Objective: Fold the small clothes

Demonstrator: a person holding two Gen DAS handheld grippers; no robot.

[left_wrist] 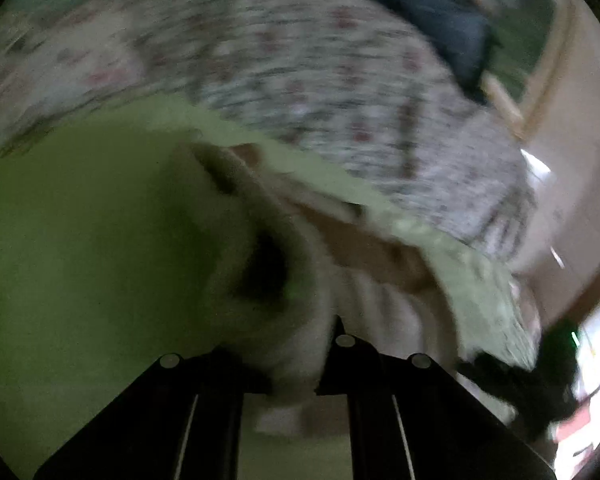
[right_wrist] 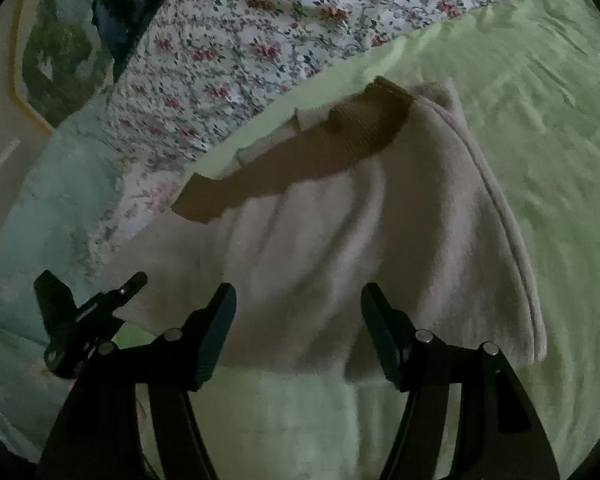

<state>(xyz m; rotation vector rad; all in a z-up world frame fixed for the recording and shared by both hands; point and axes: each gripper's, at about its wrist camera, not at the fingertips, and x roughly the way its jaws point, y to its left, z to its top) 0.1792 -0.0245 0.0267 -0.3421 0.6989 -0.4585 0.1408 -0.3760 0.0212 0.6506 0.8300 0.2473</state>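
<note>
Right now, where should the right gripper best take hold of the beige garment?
Take the garment by its near hem, coming from the near side: that edge lies straight and flat right under the open right gripper; the brown band lies far.

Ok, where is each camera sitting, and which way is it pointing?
Left wrist: on the left gripper, angled down over the green sheet at the pale garment, with the floral cover beyond. The view is blurred, and its own two fingers show at the bottom.
Right wrist: on the right gripper, angled down at the same garment. Its own open fingers show, and the left gripper sits at lower left.
Shared: pale garment, green sheet, floral cover.
</note>
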